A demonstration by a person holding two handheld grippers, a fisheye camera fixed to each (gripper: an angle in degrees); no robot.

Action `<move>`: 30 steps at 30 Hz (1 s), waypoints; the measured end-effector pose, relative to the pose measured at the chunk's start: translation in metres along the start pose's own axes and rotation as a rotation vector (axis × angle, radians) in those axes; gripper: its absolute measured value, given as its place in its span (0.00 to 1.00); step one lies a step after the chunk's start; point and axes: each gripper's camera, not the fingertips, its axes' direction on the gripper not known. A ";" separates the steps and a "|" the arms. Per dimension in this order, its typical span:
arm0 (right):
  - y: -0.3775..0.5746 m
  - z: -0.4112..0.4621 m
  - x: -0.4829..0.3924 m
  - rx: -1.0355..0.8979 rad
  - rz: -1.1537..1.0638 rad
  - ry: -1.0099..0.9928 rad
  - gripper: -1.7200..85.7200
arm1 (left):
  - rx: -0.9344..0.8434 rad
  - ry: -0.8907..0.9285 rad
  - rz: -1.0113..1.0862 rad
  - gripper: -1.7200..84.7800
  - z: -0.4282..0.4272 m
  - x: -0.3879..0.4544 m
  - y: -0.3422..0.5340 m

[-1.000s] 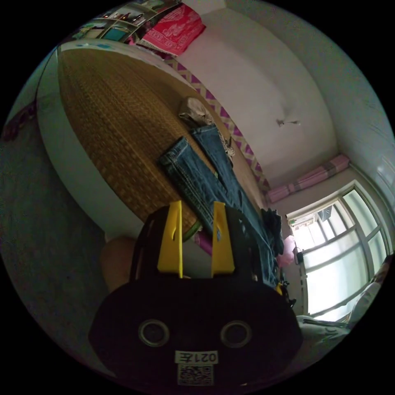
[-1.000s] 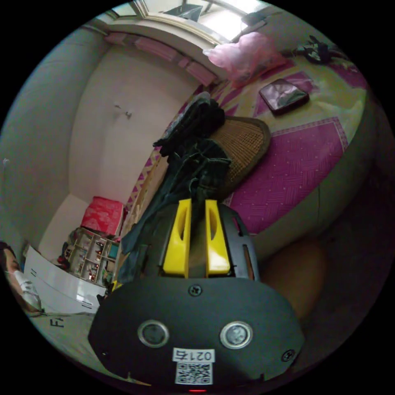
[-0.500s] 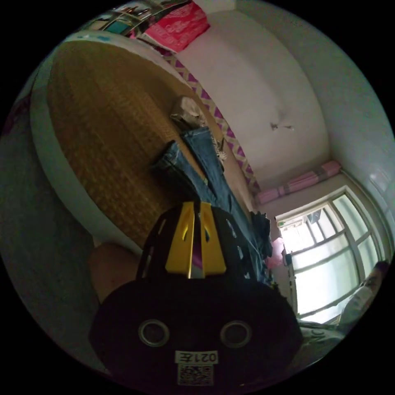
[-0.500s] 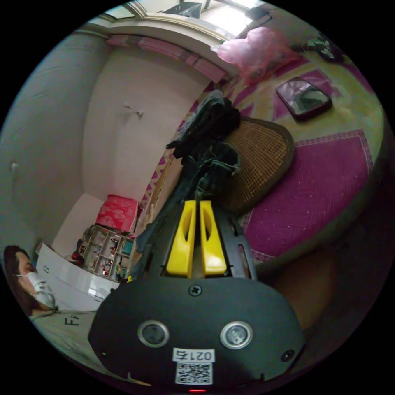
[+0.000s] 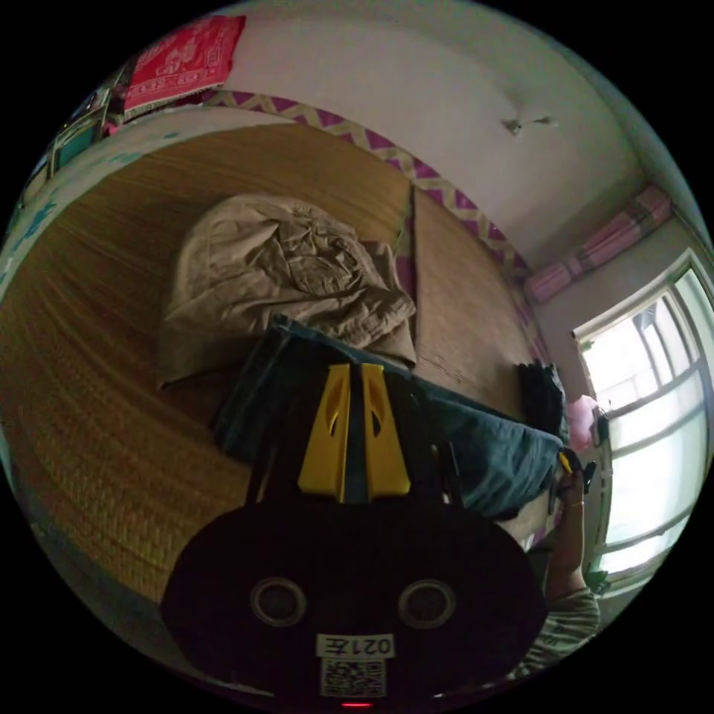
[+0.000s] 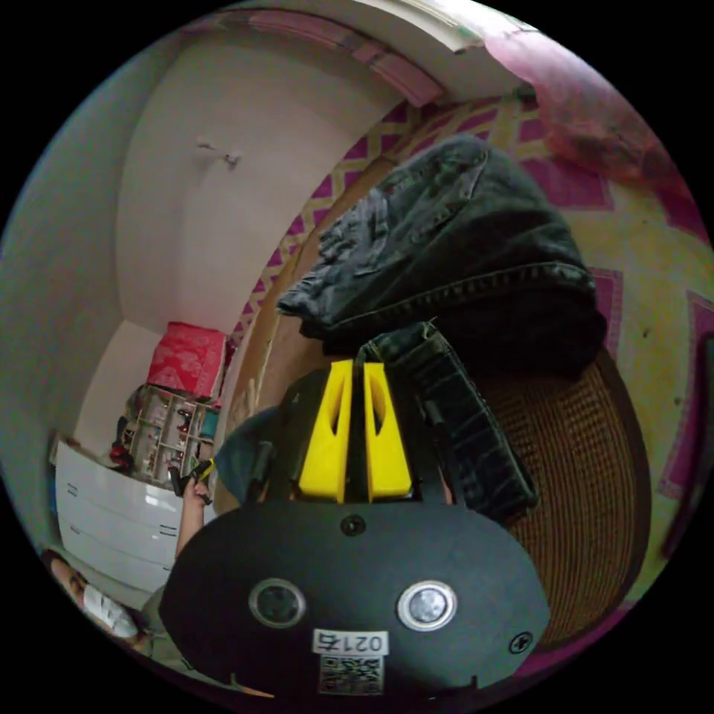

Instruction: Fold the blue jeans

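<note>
Jeans [image 5: 483,446] between both closed hand-held grippers

My left gripper view sits low and close over the woven mat [image 5: 89,387], looking along the blue jeans [image 5: 483,446] toward the window [image 5: 654,401]. Right gripper view faces back the other way toward the shelves [image 6: 167,439]. Both catch the jeans and white wall [image 6: 186,223].

surface: woven mat [image 5: 97,387] | on it: blue jeans [image 5: 483,446], tan garment [image 5: 282,275], dark folded garment [image 6: 461,245]
</note>
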 end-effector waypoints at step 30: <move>0.567 0.316 -0.244 -0.327 -1.001 0.379 0.01 | 0.177 0.058 -0.056 0.11 0.062 -0.064 0.129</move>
